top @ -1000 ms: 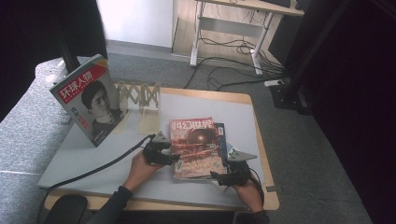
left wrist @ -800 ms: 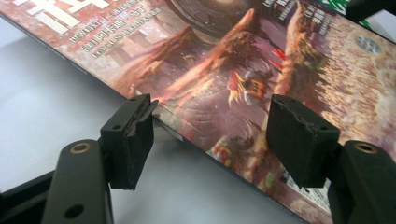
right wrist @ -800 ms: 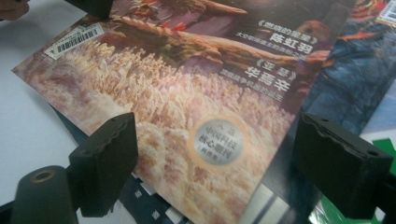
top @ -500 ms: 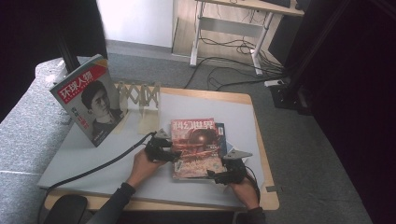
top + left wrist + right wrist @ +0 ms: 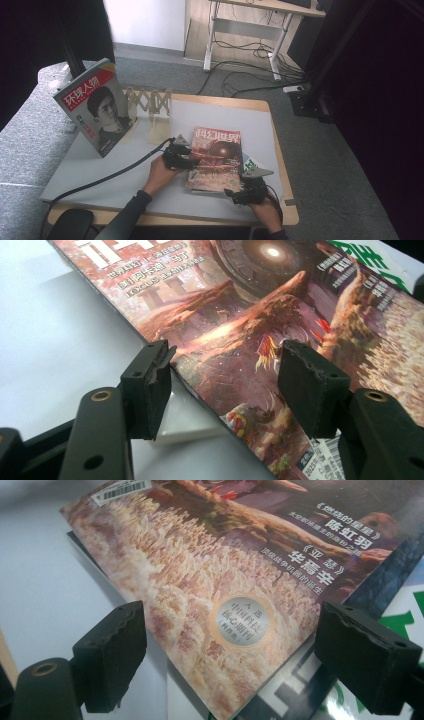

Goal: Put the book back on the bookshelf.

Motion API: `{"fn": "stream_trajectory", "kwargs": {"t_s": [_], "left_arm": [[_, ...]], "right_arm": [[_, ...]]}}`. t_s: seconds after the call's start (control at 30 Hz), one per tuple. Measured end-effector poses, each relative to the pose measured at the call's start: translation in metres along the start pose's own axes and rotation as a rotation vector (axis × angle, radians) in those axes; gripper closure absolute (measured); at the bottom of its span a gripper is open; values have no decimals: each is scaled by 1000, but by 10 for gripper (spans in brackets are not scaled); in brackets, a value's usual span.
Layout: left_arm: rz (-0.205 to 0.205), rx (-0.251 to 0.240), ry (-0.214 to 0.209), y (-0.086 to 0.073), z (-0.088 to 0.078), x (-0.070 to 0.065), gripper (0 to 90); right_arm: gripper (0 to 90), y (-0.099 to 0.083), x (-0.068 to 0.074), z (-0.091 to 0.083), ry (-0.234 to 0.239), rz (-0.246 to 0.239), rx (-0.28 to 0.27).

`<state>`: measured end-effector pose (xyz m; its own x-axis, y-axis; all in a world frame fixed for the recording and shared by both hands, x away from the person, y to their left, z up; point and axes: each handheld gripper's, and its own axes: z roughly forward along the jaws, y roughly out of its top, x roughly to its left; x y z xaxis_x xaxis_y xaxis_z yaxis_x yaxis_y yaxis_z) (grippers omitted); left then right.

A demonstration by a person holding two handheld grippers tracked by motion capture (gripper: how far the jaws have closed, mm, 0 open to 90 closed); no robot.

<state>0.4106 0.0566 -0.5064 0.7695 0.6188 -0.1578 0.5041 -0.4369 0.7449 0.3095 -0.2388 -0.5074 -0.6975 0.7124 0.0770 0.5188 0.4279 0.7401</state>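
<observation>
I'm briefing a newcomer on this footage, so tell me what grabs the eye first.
The red magazine lying flat near the table's front edge stands out first, atop another with green print. The left claw sits at its left edge, jaws having just been closing, one over the cover and one off its edge, not yet pressing; the right claw waits open at its near corner. At the back left, a portrait magazine stands upright.

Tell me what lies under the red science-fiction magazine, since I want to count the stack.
Under the red science-fiction magazine lies at least one more magazine, with a white and green cover, peeking out along its right edge. The rest of that cover, and anything deeper, is hidden.
</observation>
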Motion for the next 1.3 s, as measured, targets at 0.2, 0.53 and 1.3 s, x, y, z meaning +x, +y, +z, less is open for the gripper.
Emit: {"fn": "stream_trajectory", "kwargs": {"t_s": [0.2, 0.53, 1.3], "left_arm": [[19, 8, 6, 9, 9, -5, 383], [19, -12, -23, 10, 12, -2, 369], [80, 56, 22, -29, -33, 0, 150]], "right_arm": [[132, -5, 3, -6, -5, -12, 11], [143, -7, 1, -10, 14, -9, 9], [52, 26, -63, 5, -61, 114, -21]]}}
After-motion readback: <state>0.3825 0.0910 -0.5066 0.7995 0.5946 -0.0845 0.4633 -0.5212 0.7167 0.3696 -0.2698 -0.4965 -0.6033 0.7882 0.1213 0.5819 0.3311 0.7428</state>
